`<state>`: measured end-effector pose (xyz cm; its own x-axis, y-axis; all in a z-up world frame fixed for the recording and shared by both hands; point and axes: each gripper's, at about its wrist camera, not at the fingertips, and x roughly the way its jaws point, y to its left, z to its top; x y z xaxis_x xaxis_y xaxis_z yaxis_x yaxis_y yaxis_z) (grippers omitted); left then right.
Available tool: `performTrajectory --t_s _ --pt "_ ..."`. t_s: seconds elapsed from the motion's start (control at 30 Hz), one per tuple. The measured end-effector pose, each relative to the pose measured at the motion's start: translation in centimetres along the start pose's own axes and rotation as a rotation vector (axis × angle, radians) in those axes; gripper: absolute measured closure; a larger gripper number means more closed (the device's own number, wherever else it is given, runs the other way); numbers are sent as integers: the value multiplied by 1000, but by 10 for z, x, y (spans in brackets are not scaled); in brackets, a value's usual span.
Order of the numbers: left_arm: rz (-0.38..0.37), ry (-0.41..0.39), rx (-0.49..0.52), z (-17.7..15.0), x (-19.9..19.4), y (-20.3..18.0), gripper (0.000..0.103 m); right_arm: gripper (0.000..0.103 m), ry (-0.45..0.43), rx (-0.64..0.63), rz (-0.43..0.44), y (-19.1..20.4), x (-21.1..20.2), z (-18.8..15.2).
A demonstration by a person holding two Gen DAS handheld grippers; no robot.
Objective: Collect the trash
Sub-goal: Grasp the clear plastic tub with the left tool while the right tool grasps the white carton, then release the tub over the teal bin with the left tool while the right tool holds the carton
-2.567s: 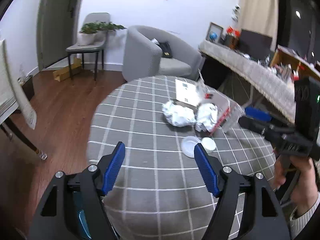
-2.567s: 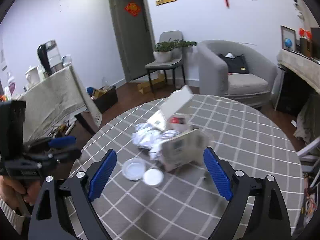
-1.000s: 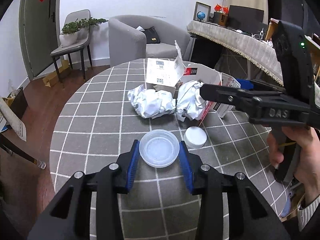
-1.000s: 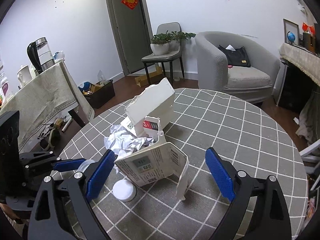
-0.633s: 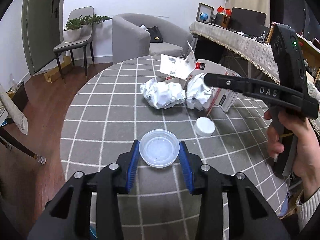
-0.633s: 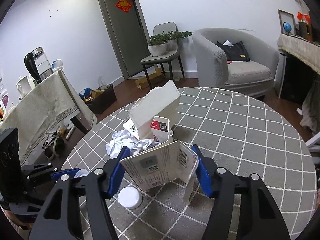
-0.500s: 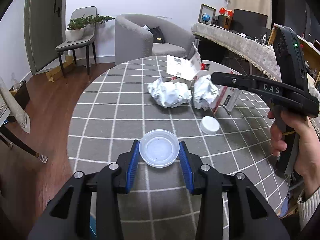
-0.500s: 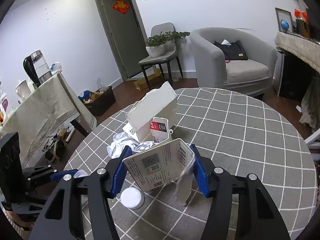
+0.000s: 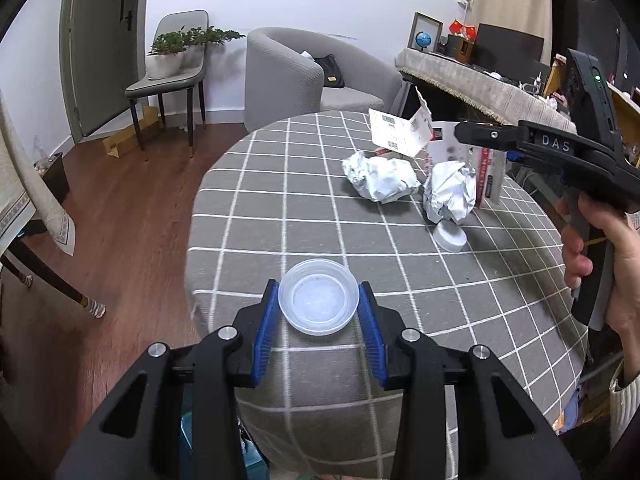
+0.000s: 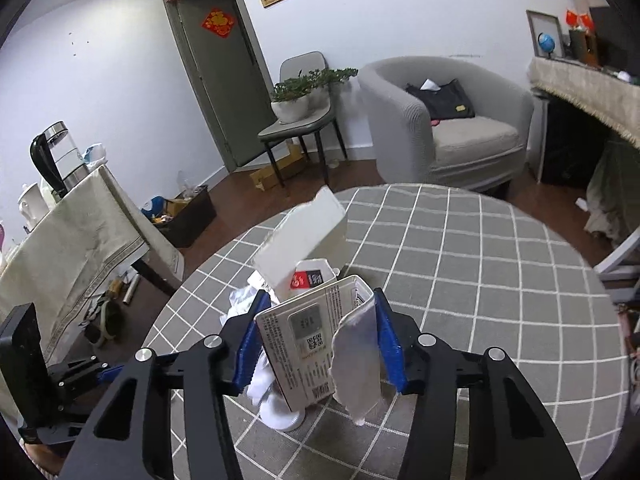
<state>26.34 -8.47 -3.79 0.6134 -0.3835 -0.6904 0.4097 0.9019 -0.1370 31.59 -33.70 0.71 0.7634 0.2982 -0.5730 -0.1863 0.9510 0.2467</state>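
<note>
My left gripper (image 9: 319,302) is shut on a clear round plastic lid (image 9: 319,297), held just above the near edge of the grey checked round table (image 9: 260,200). My right gripper (image 10: 318,336) has its jaws closing; both blue pads press the sides of a white printed carton (image 10: 300,344) with a torn flap. Behind that carton stands a second opened white box (image 10: 304,236). Two crumpled foil balls (image 9: 382,178) (image 9: 450,194) and a small white cap (image 9: 450,236) lie on the table between the grippers. A hand (image 9: 600,248) holds the right gripper's handle.
A grey armchair (image 9: 304,76) and a chair with a potted plant (image 9: 172,76) stand beyond the table. A cloth-covered side table with a kettle (image 10: 56,152) is at the left, a long draped table (image 9: 480,84) at the right. Wooden floor (image 9: 120,220) surrounds the round table.
The right jaws closed from wide apart onto the white carton. The left gripper, still holding the clear lid, drew back from the trash pile toward the table's near edge.
</note>
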Motion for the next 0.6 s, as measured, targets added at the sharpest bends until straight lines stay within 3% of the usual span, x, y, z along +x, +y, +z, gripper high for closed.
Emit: performTrajectory --t_s 0.33,0.6 --pt "19 -19 -45 -8 -15 26 61 52 -81 -46 -57 27 -25 18" --pt "62 -23 -94 -20 -28 56 61 52 -101 -75 -11 63 -28 25"
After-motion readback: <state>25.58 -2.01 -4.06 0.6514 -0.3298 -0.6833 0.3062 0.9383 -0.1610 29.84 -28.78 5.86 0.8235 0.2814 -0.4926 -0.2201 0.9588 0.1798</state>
